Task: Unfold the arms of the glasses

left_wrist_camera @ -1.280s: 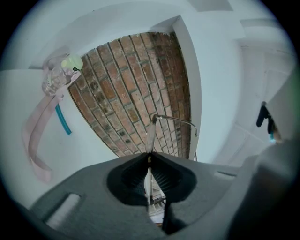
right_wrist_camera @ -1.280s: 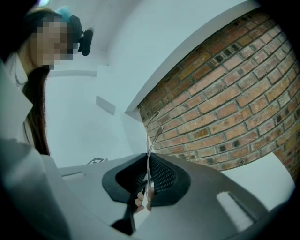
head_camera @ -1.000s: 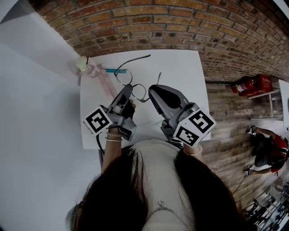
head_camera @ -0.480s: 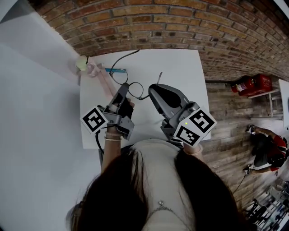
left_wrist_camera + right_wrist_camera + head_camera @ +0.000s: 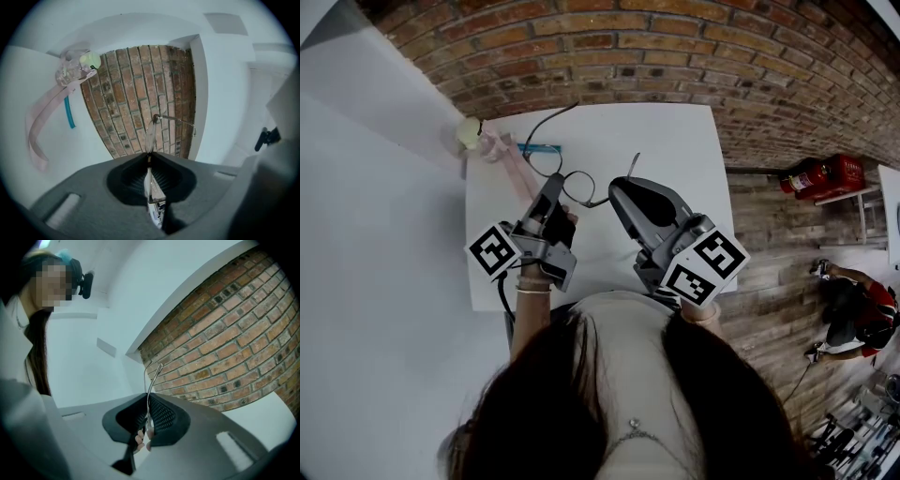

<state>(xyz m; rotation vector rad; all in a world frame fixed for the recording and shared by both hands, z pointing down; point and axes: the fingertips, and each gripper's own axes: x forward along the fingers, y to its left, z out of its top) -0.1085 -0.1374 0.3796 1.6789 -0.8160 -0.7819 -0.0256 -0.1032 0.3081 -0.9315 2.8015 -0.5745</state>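
Observation:
Thin wire-framed glasses (image 5: 572,185) hang above the white table (image 5: 675,141), held between both grippers. My left gripper (image 5: 554,185) is shut on one lens, which stands edge-on between the jaws in the left gripper view, where the glasses (image 5: 150,133) rise past my left gripper (image 5: 149,158). One arm (image 5: 546,122) curves freely up and to the left. My right gripper (image 5: 622,186) is shut on the other arm, whose tip (image 5: 633,162) pokes out past the jaws. In the right gripper view that thin arm (image 5: 152,376) rises from my right gripper (image 5: 147,405).
A pink strap with a clear and yellow-green piece (image 5: 474,132) lies at the table's far left corner beside a teal pen (image 5: 540,147). A brick surface surrounds the table. A red fire extinguisher (image 5: 820,176) and a person (image 5: 855,302) are off to the right.
The left gripper has drifted slightly left with the lens, and the glasses have turned so the free arm now points further left. The right gripper has barely moved.

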